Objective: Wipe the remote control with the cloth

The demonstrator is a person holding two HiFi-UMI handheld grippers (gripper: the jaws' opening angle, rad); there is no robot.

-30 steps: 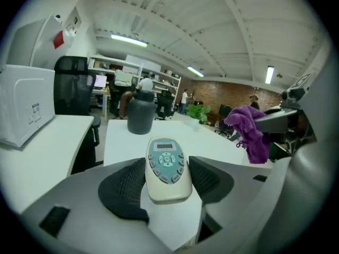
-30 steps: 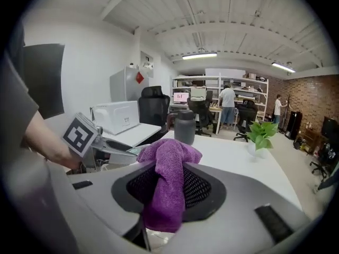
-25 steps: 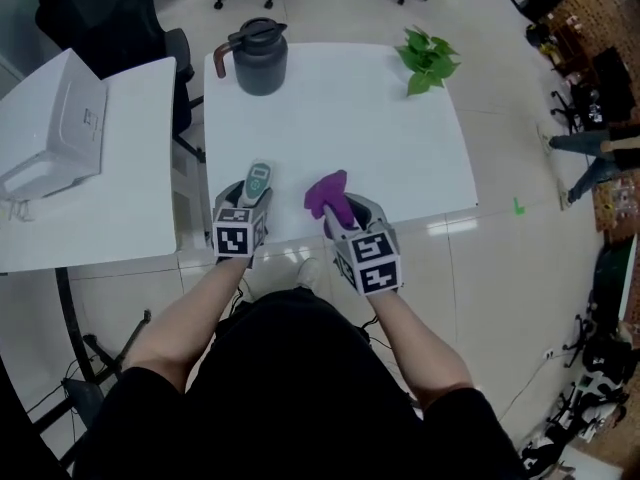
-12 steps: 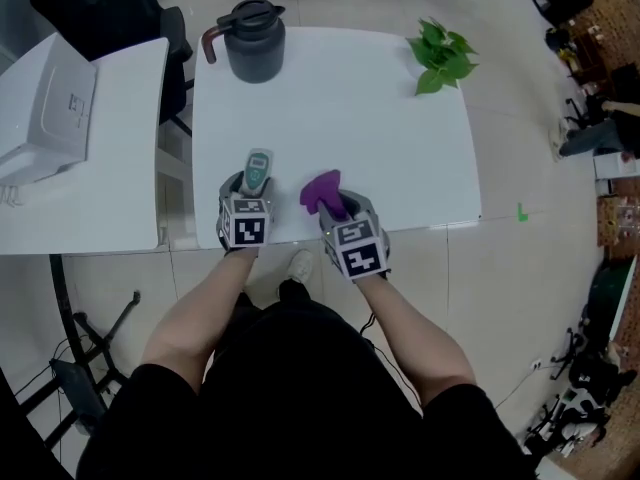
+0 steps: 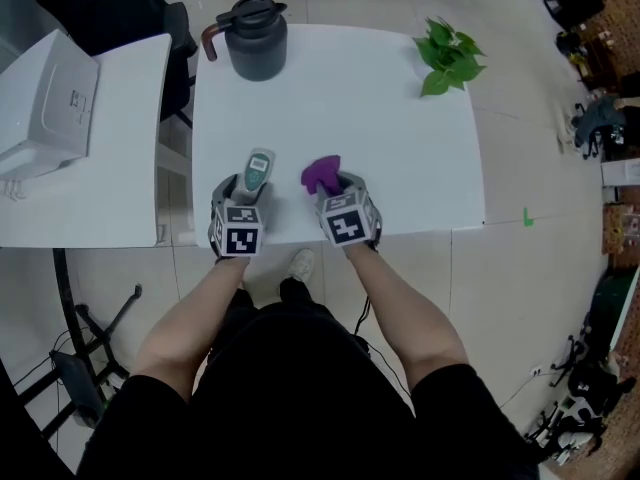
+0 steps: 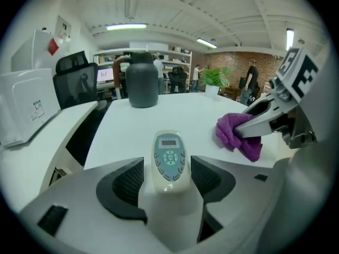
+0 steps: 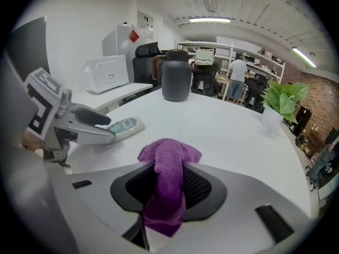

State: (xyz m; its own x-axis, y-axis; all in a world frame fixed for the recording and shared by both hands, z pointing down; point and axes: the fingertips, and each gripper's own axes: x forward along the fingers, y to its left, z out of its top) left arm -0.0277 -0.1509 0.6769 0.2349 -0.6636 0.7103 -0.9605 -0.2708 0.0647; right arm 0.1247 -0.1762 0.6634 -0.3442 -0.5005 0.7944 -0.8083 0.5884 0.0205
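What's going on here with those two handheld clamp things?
A person stands at a white table with a gripper in each hand. The left gripper has a remote control between its jaws, which are opening. The right gripper has a purple cloth between its jaws, also opening. Cloth and remote are apart.

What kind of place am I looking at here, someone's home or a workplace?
Most likely an office or lab workspace rather than a home: plain white desks, a black office chair, and open shelving at the back, near a brick wall.
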